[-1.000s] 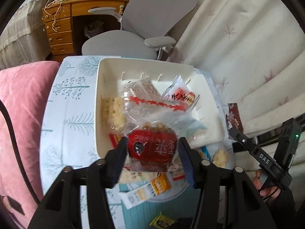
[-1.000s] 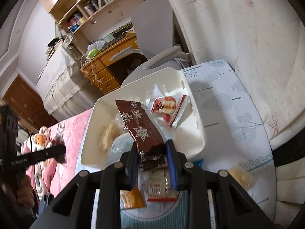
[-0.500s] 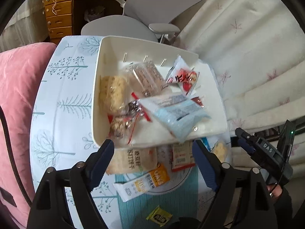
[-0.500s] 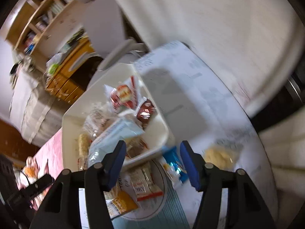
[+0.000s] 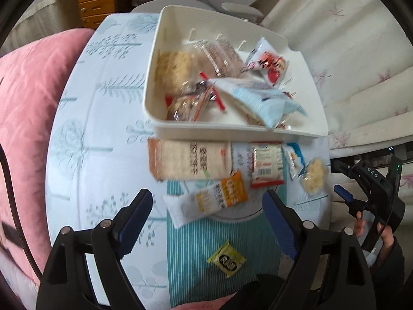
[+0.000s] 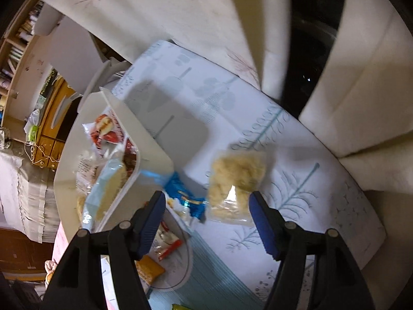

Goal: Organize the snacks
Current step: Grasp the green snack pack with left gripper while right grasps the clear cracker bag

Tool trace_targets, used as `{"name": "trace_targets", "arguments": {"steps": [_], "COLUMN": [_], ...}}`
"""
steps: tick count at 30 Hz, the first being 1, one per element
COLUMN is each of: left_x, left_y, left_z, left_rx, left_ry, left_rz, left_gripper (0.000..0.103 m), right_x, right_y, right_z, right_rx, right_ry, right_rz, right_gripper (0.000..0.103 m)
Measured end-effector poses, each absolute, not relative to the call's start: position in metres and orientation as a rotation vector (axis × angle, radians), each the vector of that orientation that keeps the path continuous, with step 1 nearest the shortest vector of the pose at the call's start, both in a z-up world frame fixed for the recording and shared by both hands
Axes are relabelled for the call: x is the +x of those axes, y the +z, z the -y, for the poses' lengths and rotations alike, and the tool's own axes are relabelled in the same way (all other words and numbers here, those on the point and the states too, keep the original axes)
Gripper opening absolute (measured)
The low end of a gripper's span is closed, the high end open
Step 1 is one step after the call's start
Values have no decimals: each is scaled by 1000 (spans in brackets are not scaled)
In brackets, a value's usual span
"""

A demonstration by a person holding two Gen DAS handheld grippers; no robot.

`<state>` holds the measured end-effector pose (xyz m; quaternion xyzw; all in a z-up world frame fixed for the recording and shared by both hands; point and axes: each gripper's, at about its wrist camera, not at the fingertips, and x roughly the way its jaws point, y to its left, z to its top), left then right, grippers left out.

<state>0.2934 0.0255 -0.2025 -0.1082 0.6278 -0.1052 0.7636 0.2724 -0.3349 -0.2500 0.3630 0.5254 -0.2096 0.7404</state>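
A white bin (image 5: 232,131) at the back of the table holds several snack packs. In front of it lie a large oat bar pack (image 5: 188,162), an orange and white oats pack (image 5: 228,190), a red and white pack (image 5: 267,166), a blue pack (image 5: 293,159) and a clear bag of yellow crumbly snack (image 5: 313,174). My left gripper (image 5: 206,199) hovers over the oats pack, its jaws opening and gripping nothing. My right gripper (image 6: 206,199) hangs over the clear bag (image 6: 237,175) and blue pack (image 6: 184,193), jaws opening, touching neither.
A small yellow packet (image 5: 226,258) lies on the striped mat near me. A pink cushion (image 5: 25,116) borders the table's left side and pale curtains (image 5: 361,51) its right. A grey chair and wooden drawers (image 5: 98,2) stand behind. The bin's wall (image 6: 144,139) is left of my right gripper.
Both grippers let go of their packs, a red one and a brown snowflake one, into the bin and spread wide. Both drew back and sank toward the loose snacks; the right one rolled.
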Motion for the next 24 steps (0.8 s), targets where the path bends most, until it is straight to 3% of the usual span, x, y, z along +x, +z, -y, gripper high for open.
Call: {"name": "trace_targets", "arguments": {"steps": [24], "left_x": [168], "left_y": [-260], "left_z": [12], "left_rx": [-531], "left_ry": [221], "left_rz": [-1476], "left_gripper": [86], "right_x": [292], "right_y": [-304], "right_z": [376], "right_rx": [824], "right_ry": [-309], "right_rz": [-1427], "right_gripper": [67]}}
